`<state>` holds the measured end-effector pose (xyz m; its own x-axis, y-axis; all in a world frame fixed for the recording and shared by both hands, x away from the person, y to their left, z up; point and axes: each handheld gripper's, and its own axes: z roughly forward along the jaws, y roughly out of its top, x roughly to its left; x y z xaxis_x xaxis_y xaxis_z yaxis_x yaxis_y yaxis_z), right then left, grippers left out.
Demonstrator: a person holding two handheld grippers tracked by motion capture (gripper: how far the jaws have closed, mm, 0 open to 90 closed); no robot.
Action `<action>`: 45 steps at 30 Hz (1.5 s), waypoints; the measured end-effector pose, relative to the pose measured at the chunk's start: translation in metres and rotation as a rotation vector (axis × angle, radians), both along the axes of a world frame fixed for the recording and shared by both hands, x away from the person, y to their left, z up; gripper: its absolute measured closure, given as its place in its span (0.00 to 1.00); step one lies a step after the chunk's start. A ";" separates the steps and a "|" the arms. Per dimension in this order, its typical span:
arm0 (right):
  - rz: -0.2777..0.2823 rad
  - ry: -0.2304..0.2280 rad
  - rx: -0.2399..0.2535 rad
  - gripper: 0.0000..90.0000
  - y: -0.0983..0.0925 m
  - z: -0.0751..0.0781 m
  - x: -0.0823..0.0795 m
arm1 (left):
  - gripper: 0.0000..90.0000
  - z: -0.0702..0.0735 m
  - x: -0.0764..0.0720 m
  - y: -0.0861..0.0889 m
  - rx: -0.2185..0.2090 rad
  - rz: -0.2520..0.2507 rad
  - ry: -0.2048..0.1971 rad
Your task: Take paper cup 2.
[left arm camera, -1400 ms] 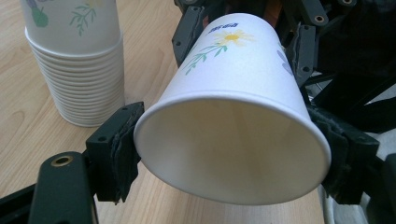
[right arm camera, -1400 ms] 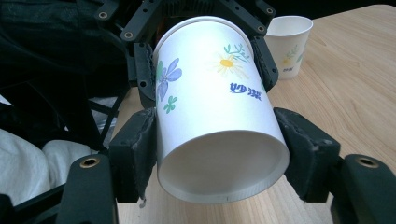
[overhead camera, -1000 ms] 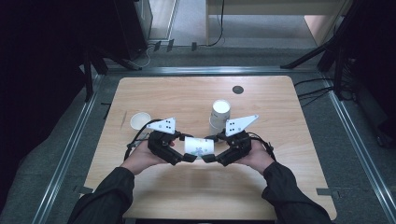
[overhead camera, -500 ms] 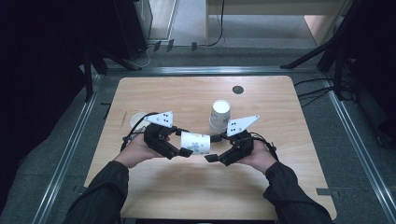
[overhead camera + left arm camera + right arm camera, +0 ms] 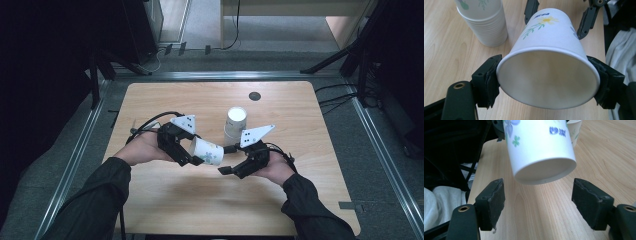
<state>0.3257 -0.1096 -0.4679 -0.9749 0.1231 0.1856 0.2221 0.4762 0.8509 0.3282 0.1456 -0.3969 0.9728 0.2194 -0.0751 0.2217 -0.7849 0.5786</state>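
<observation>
A white paper cup with a flower print (image 5: pixel 207 151) hangs on its side above the table, its base toward my right gripper. My left gripper (image 5: pixel 192 152) is shut on the cup at the rim. In the left gripper view both pads (image 5: pixel 490 80) press the rim of the cup (image 5: pixel 544 50). My right gripper (image 5: pixel 226 160) is open; its jaws have just been opening. In the right gripper view the cup's base (image 5: pixel 539 147) floats above and clear of the pads (image 5: pixel 494 200). A stack of the same cups (image 5: pixel 235 122) stands upside down behind.
The stack of cups (image 5: pixel 484 22) stands close behind the held cup on the wooden table (image 5: pixel 165 200). A small black round plug (image 5: pixel 254 95) sits near the far edge. Metal rails (image 5: pixel 75 165) frame the table.
The left gripper has risen and drawn left with the cup, away from the right gripper. The right jaws, which were on the cup's base, now stand apart from it. The right hand stayed put.
</observation>
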 end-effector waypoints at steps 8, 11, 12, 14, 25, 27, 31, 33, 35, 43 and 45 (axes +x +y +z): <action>-0.002 -0.005 -0.012 0.30 0.005 -0.001 -0.001 | 0.24 0.008 0.004 -0.013 0.124 -0.019 0.018; -0.007 -0.015 -0.002 0.30 0.006 -0.002 0.000 | 0.24 0.010 0.006 -0.015 0.159 -0.010 0.033; -0.008 -0.016 -0.003 0.30 0.006 -0.001 0.000 | 0.24 0.011 0.007 -0.016 0.171 -0.012 0.045; -0.008 -0.016 -0.003 0.30 0.007 -0.001 0.000 | 0.24 0.011 0.007 -0.017 0.184 -0.018 0.046; -0.001 -0.029 -0.006 0.31 0.018 -0.001 -0.002 | 0.24 0.008 0.007 -0.033 0.301 -0.060 0.049; -0.001 -0.028 -0.013 0.31 0.019 -0.002 -0.003 | 0.24 0.007 0.007 -0.036 0.315 -0.070 0.050; -0.004 -0.032 -0.017 0.31 0.022 -0.003 -0.002 | 0.24 0.007 0.007 -0.042 0.356 -0.087 0.045; -0.002 -0.023 -0.021 0.31 0.022 -0.003 -0.003 | 0.24 0.007 0.007 -0.044 0.365 -0.090 0.043; 0.000 -0.027 -0.024 0.31 0.023 -0.004 -0.003 | 0.24 0.009 0.008 -0.048 0.385 -0.103 0.042; 0.001 -0.020 -0.017 0.32 0.027 -0.005 -0.003 | 0.24 0.010 0.010 -0.055 0.424 -0.113 0.034; -0.001 -0.021 -0.009 0.33 0.027 -0.005 -0.002 | 0.24 0.010 0.010 -0.057 0.420 -0.119 0.033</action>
